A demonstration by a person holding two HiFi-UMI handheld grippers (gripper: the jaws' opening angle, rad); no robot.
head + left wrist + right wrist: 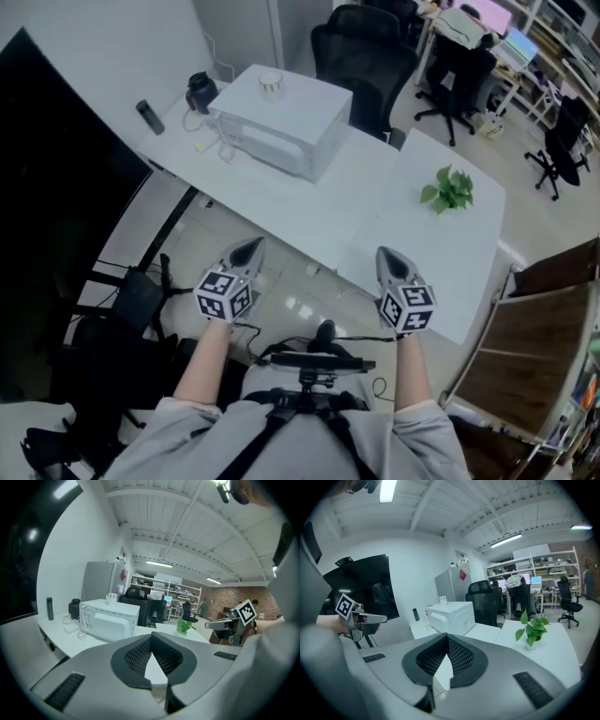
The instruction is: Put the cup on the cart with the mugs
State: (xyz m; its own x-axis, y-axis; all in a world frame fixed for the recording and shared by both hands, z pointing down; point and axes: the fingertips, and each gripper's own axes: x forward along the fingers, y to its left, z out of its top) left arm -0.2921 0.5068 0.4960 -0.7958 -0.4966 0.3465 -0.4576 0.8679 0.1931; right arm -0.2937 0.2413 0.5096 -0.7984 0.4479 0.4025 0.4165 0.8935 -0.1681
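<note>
Two clenched, empty tools, the left gripper (246, 251) and right gripper (389, 258), are hovering off the desk's (281, 208) near edge. The cup (271, 82) is sitting atop the microwave (281, 127) by the far edge; jaws arriving unopened are likely toppling it.

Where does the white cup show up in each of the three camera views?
Head view: cup upper left of centre, on top of the microwave.
Left gripper view: cup left of centre, on the microwave.
Right gripper view: cup just left of centre, on the microwave.
Shared landmark: the microwave beneath it.
</note>
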